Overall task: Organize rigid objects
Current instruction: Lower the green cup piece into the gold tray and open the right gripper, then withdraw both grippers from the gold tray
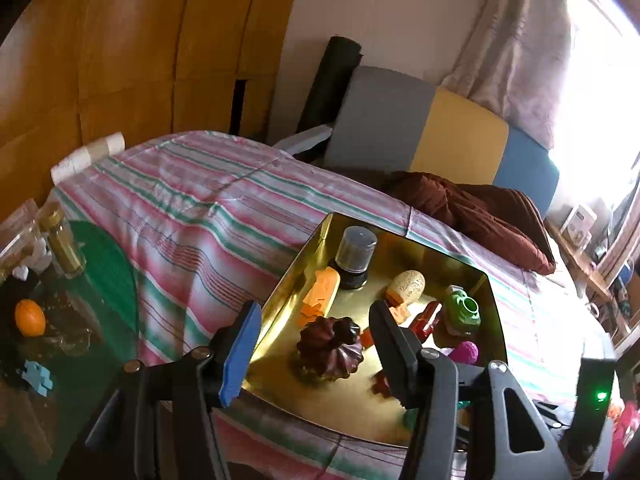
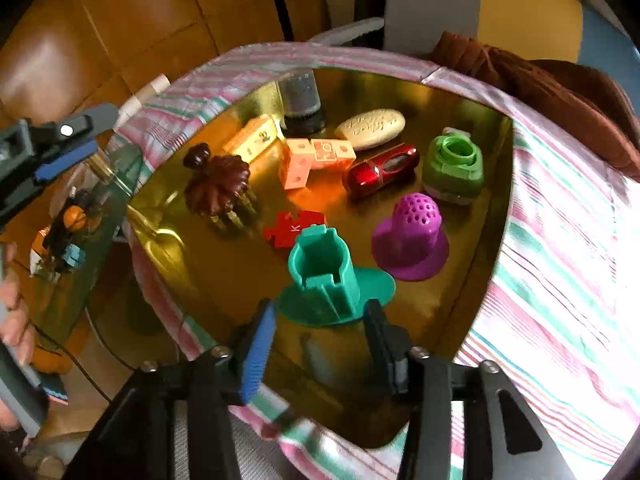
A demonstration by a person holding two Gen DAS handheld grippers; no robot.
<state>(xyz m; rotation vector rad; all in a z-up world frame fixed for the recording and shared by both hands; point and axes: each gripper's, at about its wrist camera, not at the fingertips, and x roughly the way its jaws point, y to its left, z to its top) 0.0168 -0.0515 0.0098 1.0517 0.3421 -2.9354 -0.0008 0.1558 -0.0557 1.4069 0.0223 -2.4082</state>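
Both jaws stand apart and hold nothing, the right gripper just off the teal holder standing at the near edge of the well-filled gold tray, while an orange ball and blue piece wait on the glass table at left near the left gripper.

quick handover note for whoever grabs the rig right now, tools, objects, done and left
Left tool: open, empty, above the gold tray's near-left corner.
Right tool: open, empty, just behind the teal holder.
On the tray: teal holder, purple strainer, green dispenser, red case, soap, brown mold, orange blocks.
Left: orange ball and blue piece remain on the side table.
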